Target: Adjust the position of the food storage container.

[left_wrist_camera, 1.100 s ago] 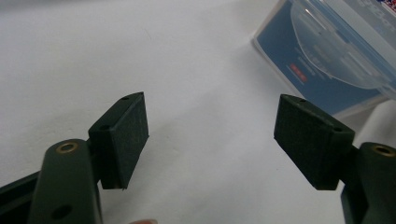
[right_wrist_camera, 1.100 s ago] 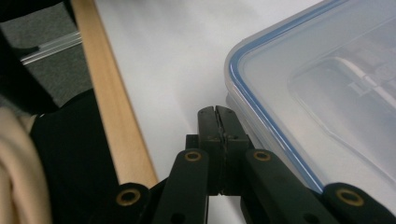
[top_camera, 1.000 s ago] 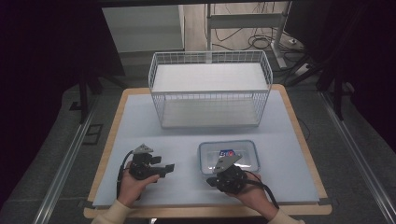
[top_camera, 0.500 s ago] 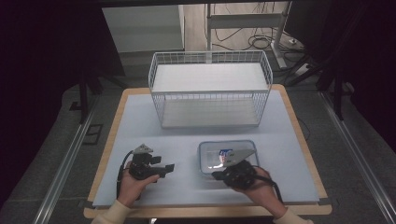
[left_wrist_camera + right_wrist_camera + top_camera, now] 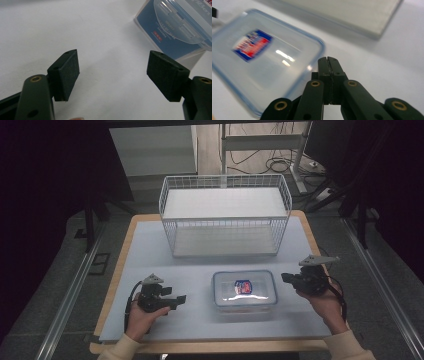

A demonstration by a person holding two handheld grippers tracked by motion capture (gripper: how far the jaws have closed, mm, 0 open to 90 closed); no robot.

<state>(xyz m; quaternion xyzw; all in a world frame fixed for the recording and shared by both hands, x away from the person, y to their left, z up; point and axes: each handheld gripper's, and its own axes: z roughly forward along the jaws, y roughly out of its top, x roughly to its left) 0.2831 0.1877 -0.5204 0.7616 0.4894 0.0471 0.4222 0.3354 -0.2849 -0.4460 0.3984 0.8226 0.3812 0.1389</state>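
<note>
**Box between both claws, neither gripping**

My left claw (image 5: 180, 298) sits on the mat (image 5: 150, 250), jaws apart, nothing between them; it points at the plastic box (image 5: 244, 289), near but not touching. My right claw (image 5: 286, 277) is just right of the box, jaws pressed together, empty. The tip looks clear of the lid, though blur makes contact hard to call. Wire basket (image 5: 225, 215) stands behind the box.
</note>
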